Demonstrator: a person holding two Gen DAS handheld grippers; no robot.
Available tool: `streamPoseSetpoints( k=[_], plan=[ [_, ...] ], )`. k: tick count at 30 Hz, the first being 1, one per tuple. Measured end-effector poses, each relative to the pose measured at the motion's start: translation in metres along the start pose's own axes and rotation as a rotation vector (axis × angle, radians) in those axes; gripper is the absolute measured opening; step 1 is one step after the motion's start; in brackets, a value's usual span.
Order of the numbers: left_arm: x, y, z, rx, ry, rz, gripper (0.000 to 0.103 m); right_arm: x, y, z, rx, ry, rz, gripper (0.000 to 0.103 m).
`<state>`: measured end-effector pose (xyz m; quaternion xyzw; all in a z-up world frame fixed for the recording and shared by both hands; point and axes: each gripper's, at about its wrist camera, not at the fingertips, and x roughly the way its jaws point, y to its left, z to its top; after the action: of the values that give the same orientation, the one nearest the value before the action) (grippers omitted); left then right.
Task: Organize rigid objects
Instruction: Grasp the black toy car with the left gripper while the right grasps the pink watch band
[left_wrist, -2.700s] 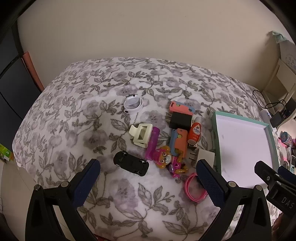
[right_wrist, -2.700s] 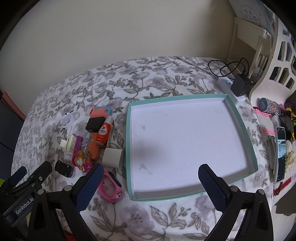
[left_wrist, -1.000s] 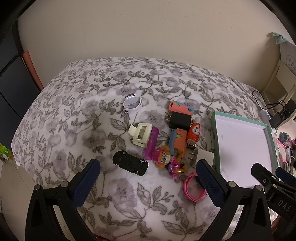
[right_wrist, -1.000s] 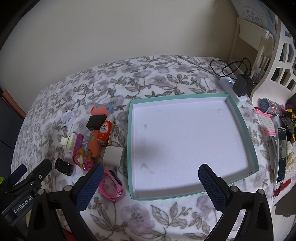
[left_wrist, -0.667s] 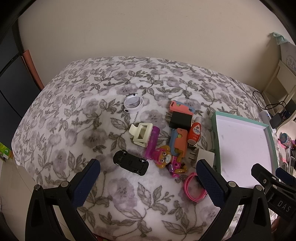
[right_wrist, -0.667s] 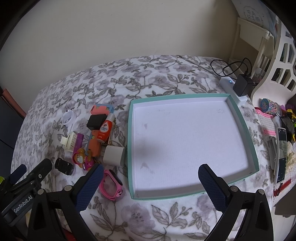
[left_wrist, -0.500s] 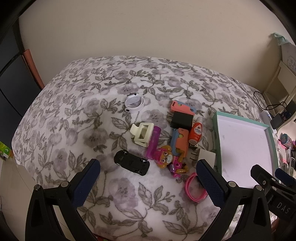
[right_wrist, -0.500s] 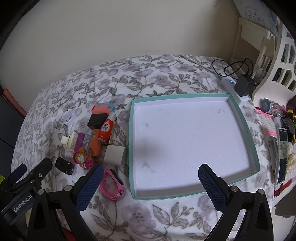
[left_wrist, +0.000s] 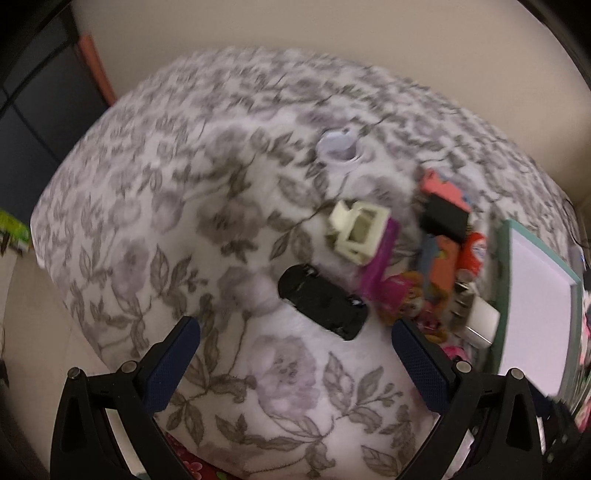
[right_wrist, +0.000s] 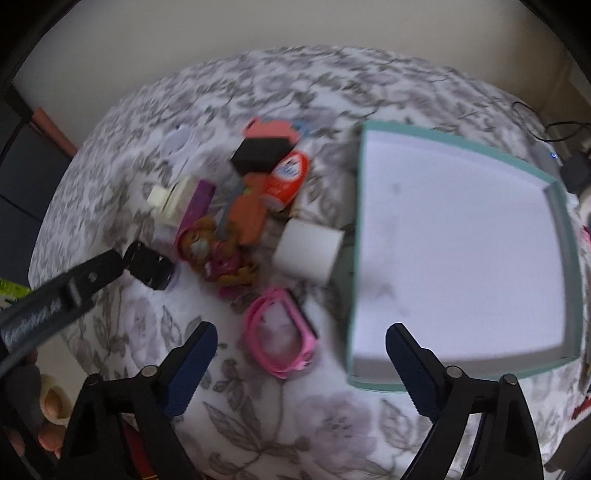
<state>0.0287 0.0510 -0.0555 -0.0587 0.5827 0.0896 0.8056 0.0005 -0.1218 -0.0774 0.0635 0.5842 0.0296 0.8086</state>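
Observation:
A pile of small things lies on the floral blanket, left of a teal-rimmed white tray. My left gripper is open just above a black toy car. Beyond the car are a cream hair clip, a purple tube and a white round case. My right gripper hangs over a pink watch band; its jaws are closing and touch nothing. A white charger block, an orange bottle and a black adapter lie farther back.
The tray holds nothing. A black plug with a cable sits past its far right corner. Dark furniture stands to the left of the blanket. A person's fingers show at the lower left of the right wrist view.
Both grippers have dropped and swung left toward the pile, which now looks larger and blurred. The right gripper's jaws stand slightly narrower. The objects lie where they did.

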Motion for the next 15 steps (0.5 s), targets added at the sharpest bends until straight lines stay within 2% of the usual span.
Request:
streamPoseSetpoints(
  k=[2, 6, 11, 15],
  plan=[
    [0.013, 0.004, 0.003, -0.025, 0.034, 0.004, 0.103, 0.004, 0.007, -0.002, -0.024, 0.002, -0.005, 0.087],
    [0.033, 0.006, 0.006, -0.049, 0.082, 0.01, 0.103, 0.013, 0.019, -0.002, -0.063, 0.024, -0.021, 0.085],
    [0.047, 0.005, 0.007, -0.055, 0.098, 0.0, 0.103, 0.026, 0.024, -0.001, -0.088, 0.061, -0.038, 0.078],
    [0.055, 0.008, 0.009, -0.067, 0.094, -0.004, 0.103, 0.036, 0.027, 0.0, -0.099, 0.084, -0.059, 0.078]
  ],
)
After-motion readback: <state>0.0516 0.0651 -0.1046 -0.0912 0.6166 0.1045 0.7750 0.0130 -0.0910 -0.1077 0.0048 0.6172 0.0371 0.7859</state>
